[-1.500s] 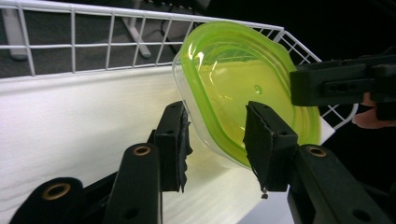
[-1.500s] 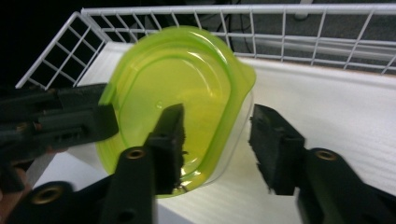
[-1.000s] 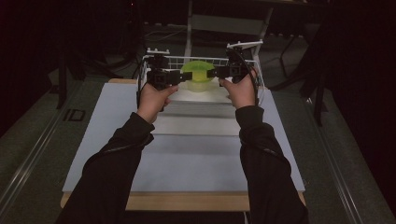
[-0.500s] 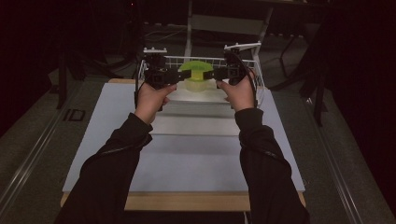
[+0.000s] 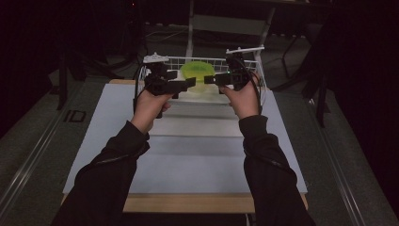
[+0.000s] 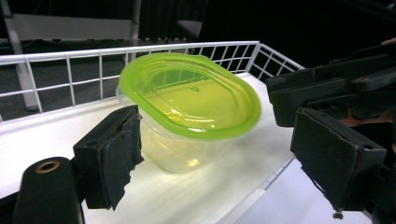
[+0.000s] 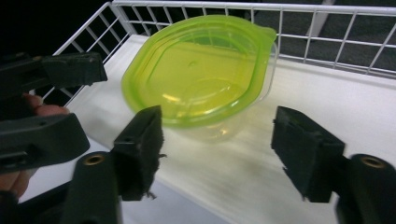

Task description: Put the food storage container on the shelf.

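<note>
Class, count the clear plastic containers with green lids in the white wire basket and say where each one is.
1. The clear plastic container with a green lid stands on the floor of the white wire basket, ahead of both open grippers. None seems hidden.

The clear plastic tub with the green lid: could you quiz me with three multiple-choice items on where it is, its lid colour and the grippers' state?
1. Where does the clear plastic tub with the green lid sit?
A. in the white wire basket
B. on the floor
C. in a hand

2. Lid colour?
A. red
B. lime green
C. blue

3. The left gripper and right gripper are
A. clamped on the tub
B. open, clear of it
C. gripping each other

A: wire walls surround it. B: the lid is lime green. B: their jaws, which have just been opening, stand apart short of the tub.
</note>
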